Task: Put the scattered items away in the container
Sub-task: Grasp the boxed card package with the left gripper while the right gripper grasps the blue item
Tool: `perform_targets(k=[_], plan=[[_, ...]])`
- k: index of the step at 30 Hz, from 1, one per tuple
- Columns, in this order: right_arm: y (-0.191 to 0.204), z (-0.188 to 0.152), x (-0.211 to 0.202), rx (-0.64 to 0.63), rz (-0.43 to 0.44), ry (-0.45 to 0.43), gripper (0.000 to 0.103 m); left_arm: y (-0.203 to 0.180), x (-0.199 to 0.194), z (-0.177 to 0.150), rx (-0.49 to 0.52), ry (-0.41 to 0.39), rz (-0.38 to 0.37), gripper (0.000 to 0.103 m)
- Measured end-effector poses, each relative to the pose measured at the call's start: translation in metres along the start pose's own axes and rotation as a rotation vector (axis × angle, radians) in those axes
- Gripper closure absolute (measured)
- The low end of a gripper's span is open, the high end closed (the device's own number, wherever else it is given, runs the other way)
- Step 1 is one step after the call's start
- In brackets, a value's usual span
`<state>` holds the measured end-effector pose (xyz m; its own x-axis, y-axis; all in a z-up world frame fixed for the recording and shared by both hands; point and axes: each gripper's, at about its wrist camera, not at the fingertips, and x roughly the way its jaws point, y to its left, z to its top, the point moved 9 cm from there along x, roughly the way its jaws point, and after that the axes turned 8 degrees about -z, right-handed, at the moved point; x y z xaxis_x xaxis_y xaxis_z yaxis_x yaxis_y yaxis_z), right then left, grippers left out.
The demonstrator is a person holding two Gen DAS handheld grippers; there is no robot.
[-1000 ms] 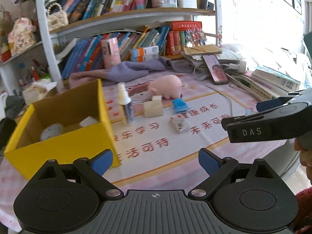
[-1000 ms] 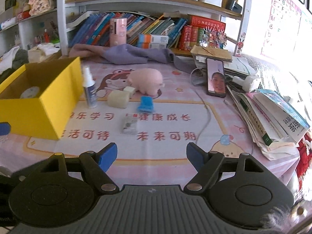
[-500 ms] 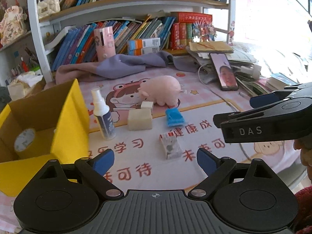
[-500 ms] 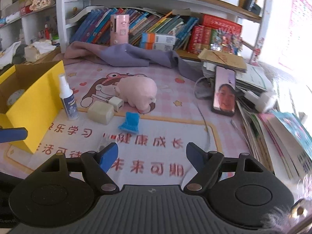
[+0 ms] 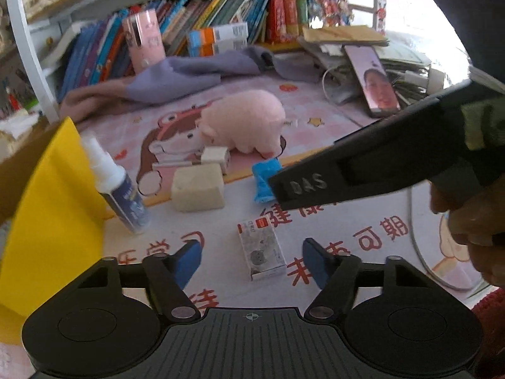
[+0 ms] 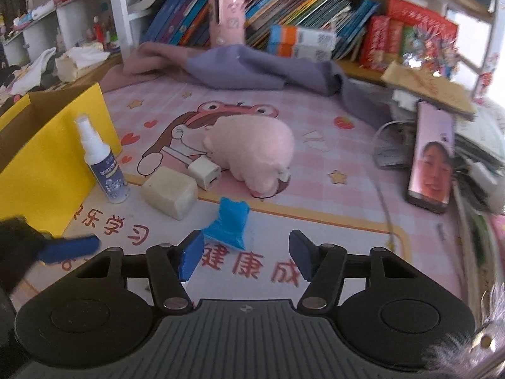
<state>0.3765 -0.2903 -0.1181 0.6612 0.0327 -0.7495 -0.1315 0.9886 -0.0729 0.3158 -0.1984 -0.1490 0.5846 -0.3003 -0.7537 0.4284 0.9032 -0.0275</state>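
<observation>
Left gripper was closing around the small card box, pads not yet touching; light, stiff, take its long sides. Right gripper was closing, empty, near the blue clip, light and slippery, mid-mat.

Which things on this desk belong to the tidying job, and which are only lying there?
Job:
- yellow box
- spray bottle
- pink pig toy
- beige block
- white charger cube
- blue clip
- small card box

Only lying there:
- phone
- purple cloth
- books on shelf
</observation>
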Motion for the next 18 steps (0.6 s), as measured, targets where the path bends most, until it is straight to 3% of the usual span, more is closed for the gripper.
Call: perform_targets(k=[4, 18], plan=[[0.002, 0.005, 0.025, 0.002, 0.028, 0.047, 0.050, 0.000, 0.015, 0.001, -0.015, 0.021, -0.010, 0.050], [0.015, 0.010, 0.069, -0.040, 0.091, 0.121, 0.057, 0.002, 0.038, -0.002, -0.072, 0.085, -0.024, 0.065]])
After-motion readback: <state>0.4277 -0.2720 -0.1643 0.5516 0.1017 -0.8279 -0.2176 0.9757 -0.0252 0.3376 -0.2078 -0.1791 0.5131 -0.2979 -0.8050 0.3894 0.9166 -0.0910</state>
